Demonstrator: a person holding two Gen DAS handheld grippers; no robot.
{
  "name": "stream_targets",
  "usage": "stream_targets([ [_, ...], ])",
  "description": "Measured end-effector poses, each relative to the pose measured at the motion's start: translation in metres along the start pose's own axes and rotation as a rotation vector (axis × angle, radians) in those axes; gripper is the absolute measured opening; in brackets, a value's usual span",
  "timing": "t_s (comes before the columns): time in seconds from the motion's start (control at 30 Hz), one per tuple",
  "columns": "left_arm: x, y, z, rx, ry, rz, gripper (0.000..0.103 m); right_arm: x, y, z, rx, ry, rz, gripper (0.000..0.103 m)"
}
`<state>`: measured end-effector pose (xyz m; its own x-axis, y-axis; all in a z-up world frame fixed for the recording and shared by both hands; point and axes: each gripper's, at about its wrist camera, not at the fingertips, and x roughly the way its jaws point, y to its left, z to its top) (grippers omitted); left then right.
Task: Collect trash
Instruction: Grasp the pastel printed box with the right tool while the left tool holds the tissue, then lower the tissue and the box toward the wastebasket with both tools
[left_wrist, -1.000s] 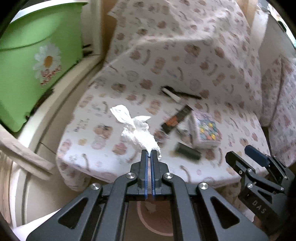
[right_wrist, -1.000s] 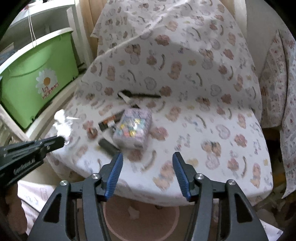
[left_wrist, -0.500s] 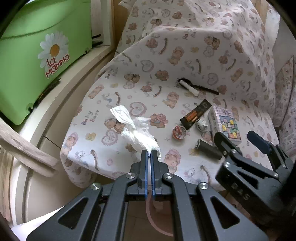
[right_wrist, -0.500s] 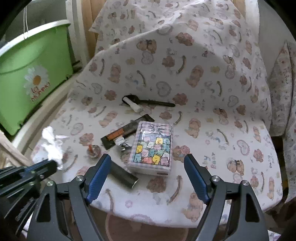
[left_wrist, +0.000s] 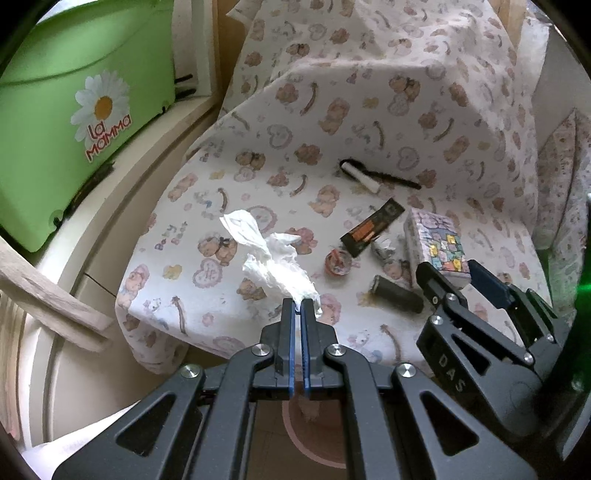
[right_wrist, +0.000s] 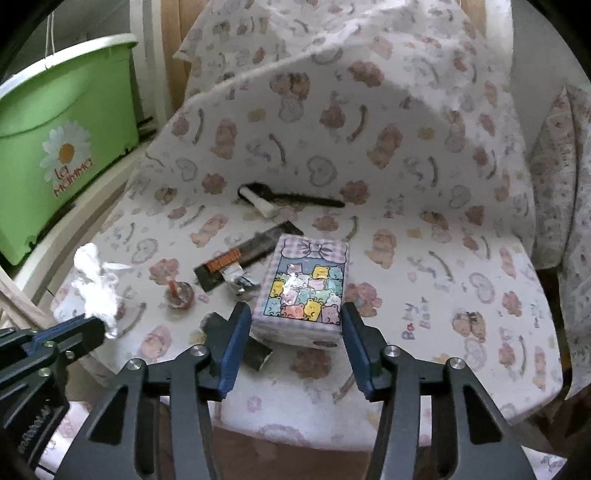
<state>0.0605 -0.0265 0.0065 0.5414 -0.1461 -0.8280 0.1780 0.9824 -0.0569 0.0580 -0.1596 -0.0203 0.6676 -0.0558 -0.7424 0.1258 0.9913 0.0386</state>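
My left gripper (left_wrist: 297, 312) is shut on a crumpled white tissue (left_wrist: 273, 262), held above the front left of the cloth-covered chair seat (left_wrist: 229, 206). The tissue also shows in the right wrist view (right_wrist: 96, 291). My right gripper (right_wrist: 295, 325) is open, its jaws on either side of the near end of a pastel bear-print tissue pack (right_wrist: 306, 288); it shows in the left wrist view (left_wrist: 448, 280) by the pack (left_wrist: 436, 243). Beside the pack lie a black-orange wrapper (right_wrist: 243, 258), a foil scrap (right_wrist: 238, 278), a small round lid (right_wrist: 179, 295) and a dark cylinder (left_wrist: 397, 295).
A black spoon with a white roll (right_wrist: 280, 199) lies at the back of the seat. A green bin with a daisy logo (left_wrist: 77, 122) stands on a shelf to the left. A round pinkish rim (left_wrist: 314, 435) shows on the floor below the seat's front edge.
My right gripper moved forward and opened wider, now straddling the near end of the tissue pack. My left gripper, still holding the tissue, shifted slightly forward toward the seat.
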Motion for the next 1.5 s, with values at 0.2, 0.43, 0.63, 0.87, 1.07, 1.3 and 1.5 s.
stream_targets([
  [0.2, -0.001, -0.005, -0.008, 0.064, -0.044, 0.076, 0.002, -0.025, -0.012, 0.005, 0.024, -0.065, 0.055, 0.052],
  [0.43, -0.016, -0.007, -0.013, 0.096, -0.043, 0.012, 0.002, -0.049, -0.035, 0.002, 0.022, -0.095, 0.058, 0.052],
  [0.63, -0.026, -0.015, -0.022, 0.114, -0.012, -0.051, 0.002, -0.069, -0.043, -0.018, 0.022, -0.068, 0.127, 0.052],
  [0.87, -0.036, -0.028, -0.029, 0.160, -0.006, -0.079, 0.002, -0.098, -0.044, -0.036, -0.006, -0.063, 0.210, 0.052],
  [1.07, -0.035, -0.035, -0.035, 0.175, 0.024, -0.110, 0.003, -0.114, -0.042, -0.047, -0.046, -0.059, 0.238, 0.052],
  [1.3, -0.008, -0.035, -0.044, 0.133, 0.171, -0.136, 0.003, -0.111, -0.030, -0.061, -0.125, 0.001, 0.253, 0.052],
  [1.5, 0.008, -0.035, -0.050, 0.108, 0.236, -0.138, 0.003, -0.088, -0.026, -0.072, -0.120, 0.174, 0.293, 0.052],
])
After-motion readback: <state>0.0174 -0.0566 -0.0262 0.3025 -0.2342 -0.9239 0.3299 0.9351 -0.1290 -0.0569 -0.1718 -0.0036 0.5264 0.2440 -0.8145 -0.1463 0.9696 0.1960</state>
